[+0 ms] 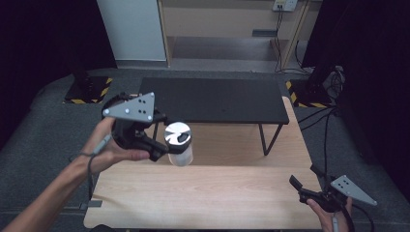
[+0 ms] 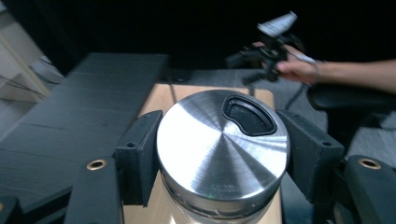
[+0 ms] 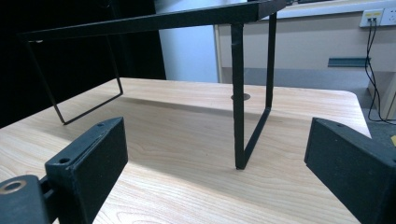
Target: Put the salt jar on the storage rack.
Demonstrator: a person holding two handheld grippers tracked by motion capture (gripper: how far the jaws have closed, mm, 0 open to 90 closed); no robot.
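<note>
So the left gripper (image 1: 162, 147) has its jaws clamped on either side of a clear jar (image 1: 179, 144) with a shiny metal lid (image 2: 223, 151), gripping right at the lid level, one pad on each side and both touching it. The lid has a dark kidney-shaped opening (image 2: 248, 115) near its far rim. From the high view the jar looks to be held up off the wooden table (image 1: 208, 193), over the left part of it and just in front of the near left edge of the black shelf (image 1: 212, 99), though how far off the surface is hard to tell. That shelf is a low dark board on thin wire legs sitting across the far half of the table, and the jar is pretty close to its front left leg (image 1: 155, 130), so not a lot of slack on that side. The right gripper (image 1: 303, 186) is well apart, down at the near right corner of the table, held low with its jaws spread wide and nothing between them. In the right gripper view you can see straight under the shelf: the front right leg (image 3: 239, 93) is a thin loop standing on the wood, and there's bare tabletop all around it and under the board. The whole near strip of table between the two grippers is open wood too.
</note>
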